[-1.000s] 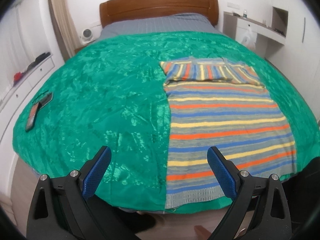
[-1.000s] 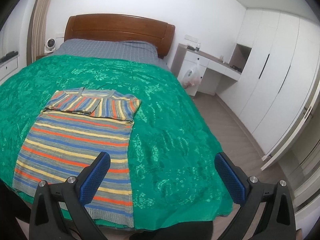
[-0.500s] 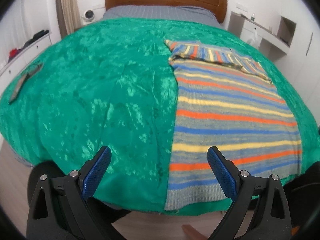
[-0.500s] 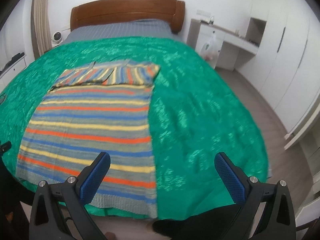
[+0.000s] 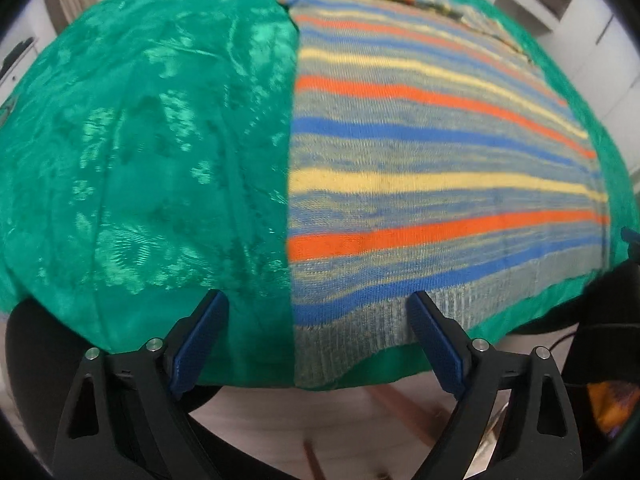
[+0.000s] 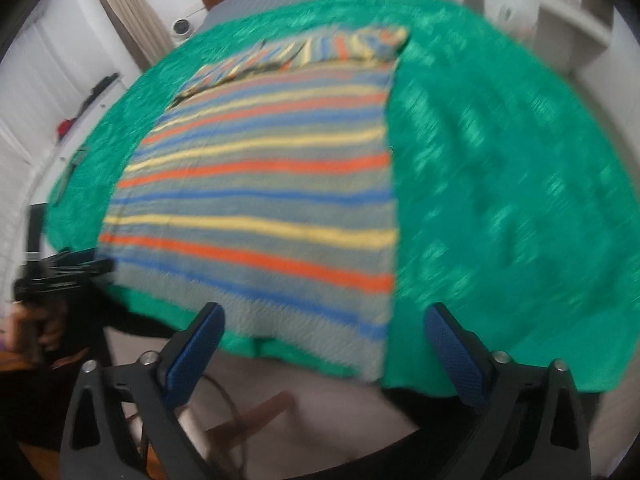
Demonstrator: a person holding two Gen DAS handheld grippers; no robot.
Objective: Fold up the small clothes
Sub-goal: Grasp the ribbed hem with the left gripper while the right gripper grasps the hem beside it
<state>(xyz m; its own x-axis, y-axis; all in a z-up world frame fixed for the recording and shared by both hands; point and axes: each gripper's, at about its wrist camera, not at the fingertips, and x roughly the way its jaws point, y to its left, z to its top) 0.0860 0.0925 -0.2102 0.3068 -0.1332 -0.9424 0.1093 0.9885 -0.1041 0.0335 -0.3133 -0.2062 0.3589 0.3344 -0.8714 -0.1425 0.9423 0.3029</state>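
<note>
Gripping the striped sweater cleanly calls for each claw to straddle a hem corner at the near edge of the green bedspread, pinching knit only. Left gripper stands wide open, empty; right gripper, blurred, seems wide too, its jaws closing on nothing.

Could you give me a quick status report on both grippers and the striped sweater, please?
Left hand-held gripper open, over sweater hem. Right hand-held gripper closing, nothing between the jaws. Striped sweater flat on green bedspread, sleeves folded in. Nothing in the way.
</note>
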